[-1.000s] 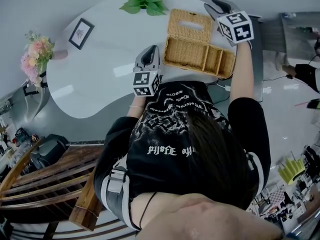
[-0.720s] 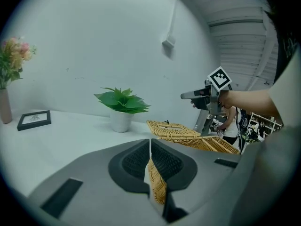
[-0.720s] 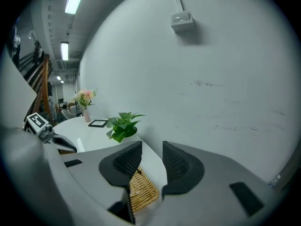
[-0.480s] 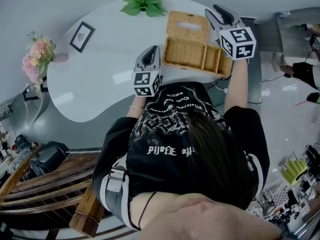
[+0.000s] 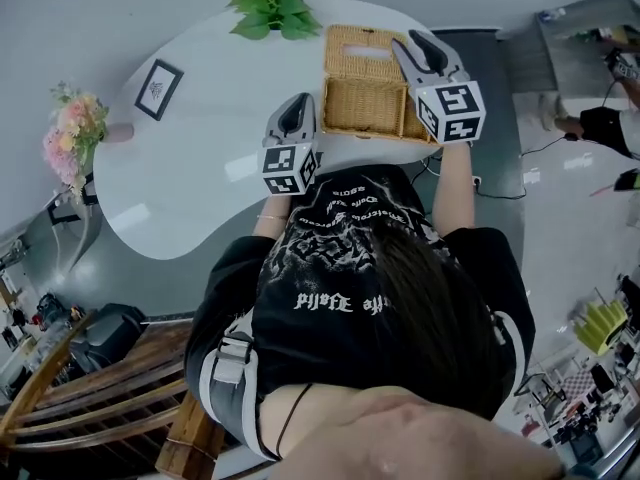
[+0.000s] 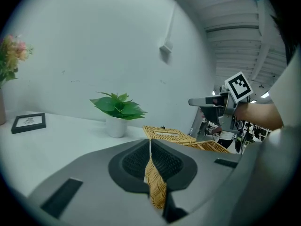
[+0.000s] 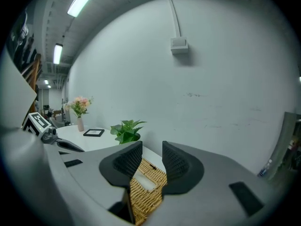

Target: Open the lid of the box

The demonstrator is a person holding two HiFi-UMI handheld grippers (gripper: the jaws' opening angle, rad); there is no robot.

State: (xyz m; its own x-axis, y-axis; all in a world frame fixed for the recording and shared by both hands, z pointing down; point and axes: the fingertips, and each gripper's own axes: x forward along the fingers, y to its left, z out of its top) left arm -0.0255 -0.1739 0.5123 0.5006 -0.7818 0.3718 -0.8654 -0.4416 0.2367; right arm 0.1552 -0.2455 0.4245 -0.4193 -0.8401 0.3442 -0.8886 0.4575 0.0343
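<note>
A wicker box stands on the white table with its lid swung back behind it, so the inner compartments show. My right gripper hovers over the box's right side, jaws open and empty. In the right gripper view the lid with its slot shows through the gap of the right gripper. My left gripper sits just left of the box, shut and holding nothing. In the left gripper view the left gripper has its pads pressed together, with the box and right gripper beyond.
A potted plant stands at the table's far edge, left of the lid. A framed picture and a vase of flowers sit at the table's left end. A wooden chair is behind the person.
My right gripper has moved left and nearer, from beside the lid's right edge to above the box. The left gripper has stayed beside the box.
</note>
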